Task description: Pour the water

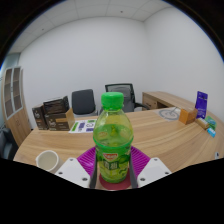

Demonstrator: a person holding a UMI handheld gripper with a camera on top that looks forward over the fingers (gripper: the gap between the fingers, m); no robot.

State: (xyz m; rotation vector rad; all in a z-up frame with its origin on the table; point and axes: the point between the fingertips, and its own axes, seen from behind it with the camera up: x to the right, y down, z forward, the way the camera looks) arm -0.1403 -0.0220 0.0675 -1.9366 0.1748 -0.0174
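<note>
Gripper (113,168) clamped on green bottle (113,140), upright between both pads, over the wooden table (160,135); cup (46,158) off to one side.

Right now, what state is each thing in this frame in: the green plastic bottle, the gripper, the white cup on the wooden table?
Green plastic bottle with green cap: upright, cap on, between the fingers.
Gripper: shut on the bottle, pink pads against its sides.
White cup: upright on the wooden table, apart from the bottle; contents not visible.
Two black office chairs: standing behind the table, unoccupied.
</note>
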